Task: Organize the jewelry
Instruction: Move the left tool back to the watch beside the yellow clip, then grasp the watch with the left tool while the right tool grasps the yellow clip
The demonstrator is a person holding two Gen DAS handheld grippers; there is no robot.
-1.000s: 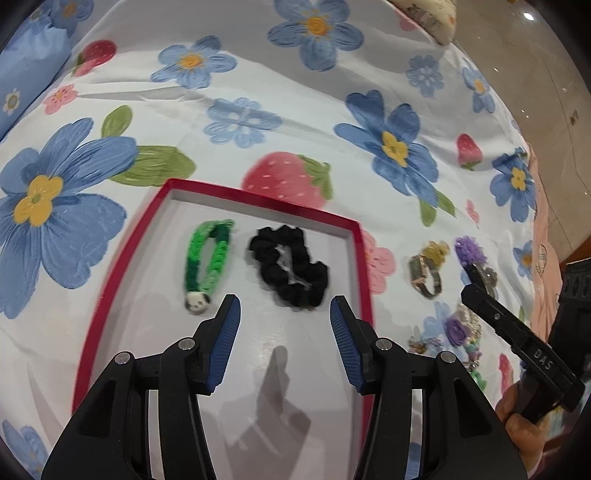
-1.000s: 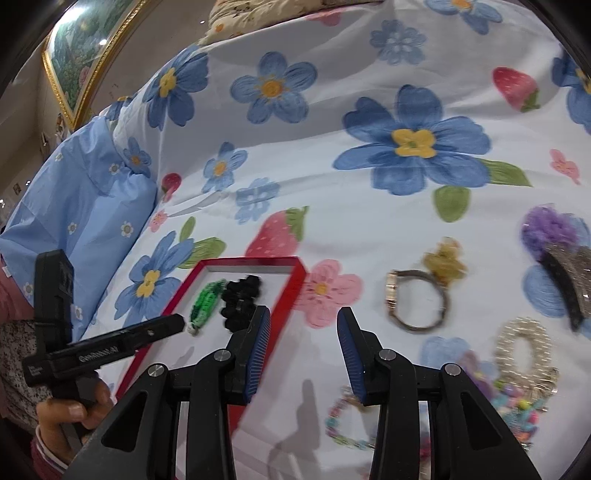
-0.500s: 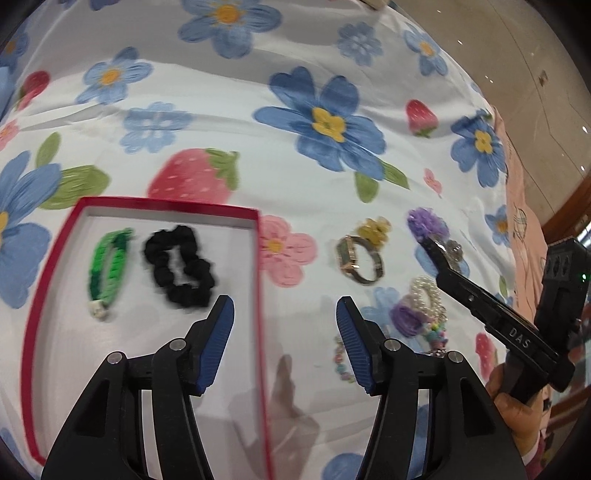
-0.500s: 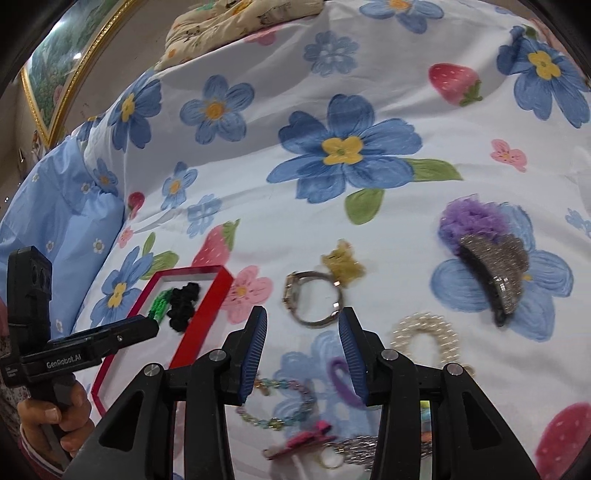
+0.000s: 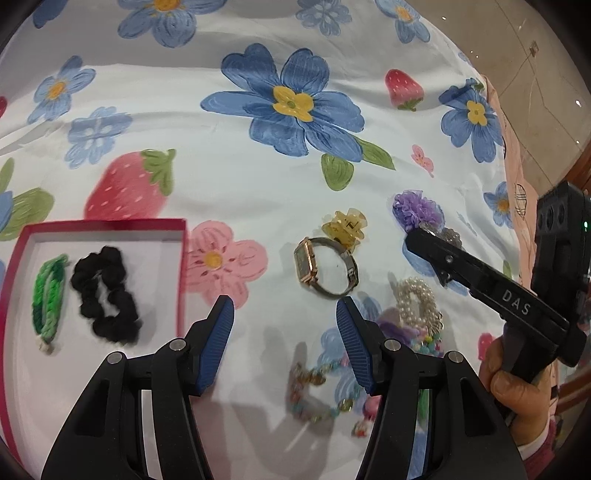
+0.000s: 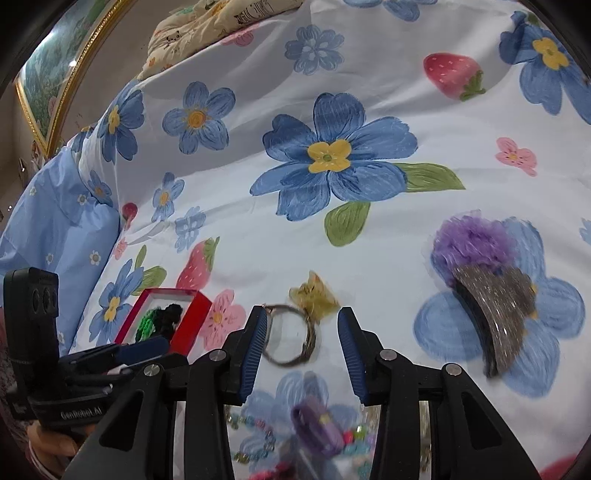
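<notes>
A red-rimmed tray (image 5: 183,258) at the left holds a green braided band (image 5: 50,291) and a black scrunchie (image 5: 105,295). To its right on the flowered sheet lie a wristwatch (image 5: 325,267), a yellow claw clip (image 5: 345,227), a purple flower clip (image 5: 417,210), a pearl bracelet (image 5: 417,299) and a beaded bracelet (image 5: 321,387). My left gripper (image 5: 284,314) is open and empty, above the sheet between tray and watch. My right gripper (image 6: 301,328) is open and empty, just short of the watch (image 6: 291,339), with a glittery hair claw (image 6: 495,314) to its right.
The flowered bed sheet (image 5: 258,173) covers the whole surface. A blue pillow (image 6: 55,229) lies at the far left and a cream bundle (image 6: 207,26) at the back. The bed edge drops to a tiled floor (image 5: 535,55) at the right.
Both grippers have swung right, away from the tray and toward the loose jewelry. The tray has slid to the left edge of the left wrist view. Both stay open.
</notes>
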